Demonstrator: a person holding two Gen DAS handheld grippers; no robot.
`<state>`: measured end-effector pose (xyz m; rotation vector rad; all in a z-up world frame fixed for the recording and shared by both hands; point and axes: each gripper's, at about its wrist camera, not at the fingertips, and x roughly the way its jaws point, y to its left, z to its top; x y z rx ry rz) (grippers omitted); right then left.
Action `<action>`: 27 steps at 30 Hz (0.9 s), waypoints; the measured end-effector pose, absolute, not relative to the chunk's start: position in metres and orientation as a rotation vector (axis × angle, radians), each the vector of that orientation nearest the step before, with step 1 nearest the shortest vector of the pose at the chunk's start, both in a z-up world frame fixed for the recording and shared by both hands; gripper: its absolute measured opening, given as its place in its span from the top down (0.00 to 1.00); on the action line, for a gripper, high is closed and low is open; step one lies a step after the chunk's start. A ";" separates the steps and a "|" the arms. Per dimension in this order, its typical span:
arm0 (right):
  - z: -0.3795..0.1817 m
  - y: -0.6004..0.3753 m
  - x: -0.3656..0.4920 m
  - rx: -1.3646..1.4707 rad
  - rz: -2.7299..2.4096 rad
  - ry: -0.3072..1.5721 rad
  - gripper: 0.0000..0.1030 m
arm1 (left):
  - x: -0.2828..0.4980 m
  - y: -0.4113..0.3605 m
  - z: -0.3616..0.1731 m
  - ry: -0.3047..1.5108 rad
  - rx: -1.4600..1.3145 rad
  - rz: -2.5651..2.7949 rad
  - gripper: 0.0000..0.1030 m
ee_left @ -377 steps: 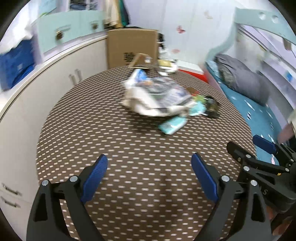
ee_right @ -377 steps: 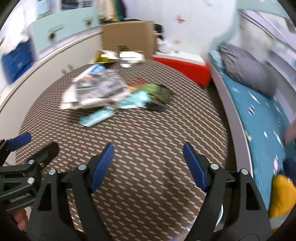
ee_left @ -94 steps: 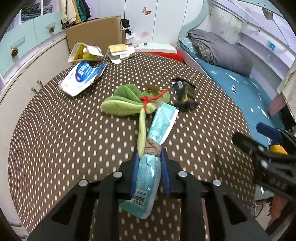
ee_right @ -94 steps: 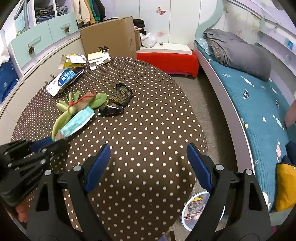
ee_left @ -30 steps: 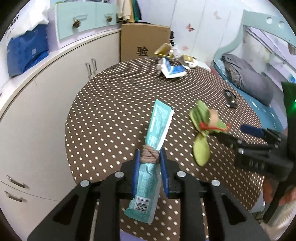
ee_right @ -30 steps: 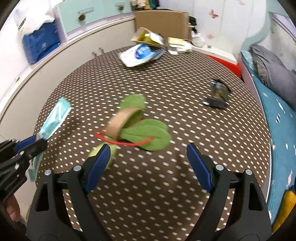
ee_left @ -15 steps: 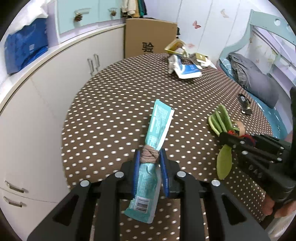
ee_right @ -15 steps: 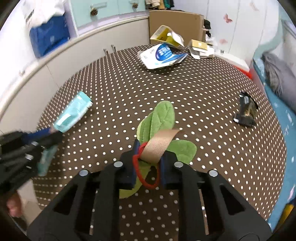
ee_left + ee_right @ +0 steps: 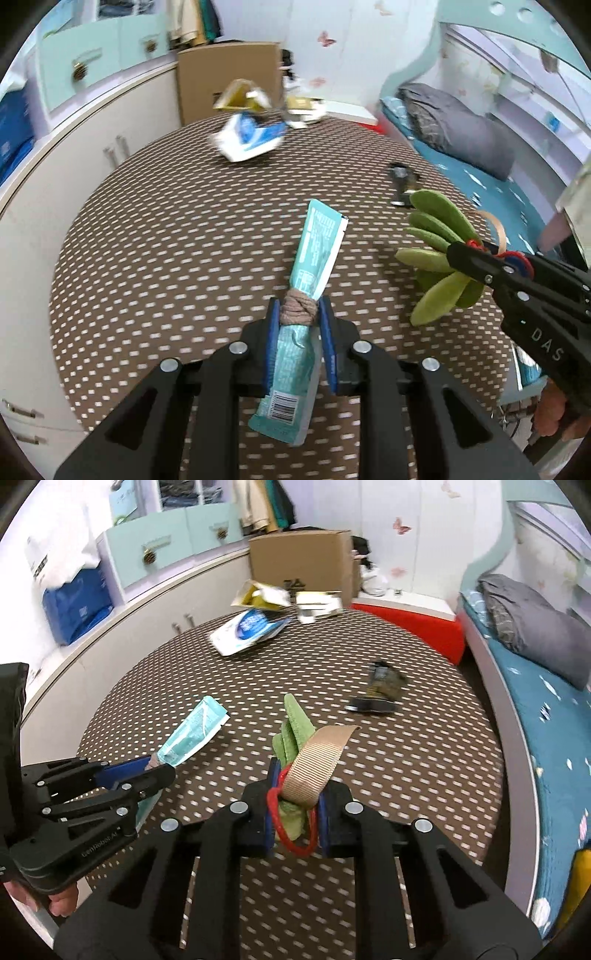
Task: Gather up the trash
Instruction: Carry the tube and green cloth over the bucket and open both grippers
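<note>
My left gripper (image 9: 298, 325) is shut on a teal wrapper (image 9: 314, 258) with a brown band knotted round it, held above the dotted table (image 9: 166, 240). It also shows in the right wrist view (image 9: 192, 734), with the left gripper (image 9: 159, 766) at the left. My right gripper (image 9: 295, 805) is shut on a green leaf-shaped felt piece (image 9: 293, 720) with a tan ribbon loop and a red cord, also lifted. In the left wrist view the felt piece (image 9: 436, 254) hangs from the right gripper (image 9: 476, 254) at the right.
A white and blue packet (image 9: 251, 142), a yellow wrapper (image 9: 240, 96) and a flat carton (image 9: 304, 110) lie at the table's far side. A dark wrapper (image 9: 380, 690) lies to the right. A cardboard box (image 9: 301, 559), cabinets (image 9: 92, 122) and a bed (image 9: 546, 686) surround the table.
Both grippers have swung with their loads, so the far trash now sits more centred. The felt piece has risen and spread beside the teal wrapper. Both grips are unchanged.
</note>
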<state>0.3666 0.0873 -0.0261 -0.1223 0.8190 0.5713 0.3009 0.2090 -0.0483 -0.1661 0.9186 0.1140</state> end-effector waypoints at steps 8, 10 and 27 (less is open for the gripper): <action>-0.019 0.021 0.366 -0.061 0.462 0.803 0.83 | 0.320 0.142 -0.040 0.913 -0.098 -0.015 0.80; -0.018 0.001 0.366 -0.042 0.425 0.801 0.83 | 0.325 0.124 -0.038 0.912 -0.079 -0.048 0.80; -0.035 -0.138 0.353 0.091 0.167 0.826 0.83 | 0.346 -0.016 -0.053 0.965 0.060 -0.299 0.80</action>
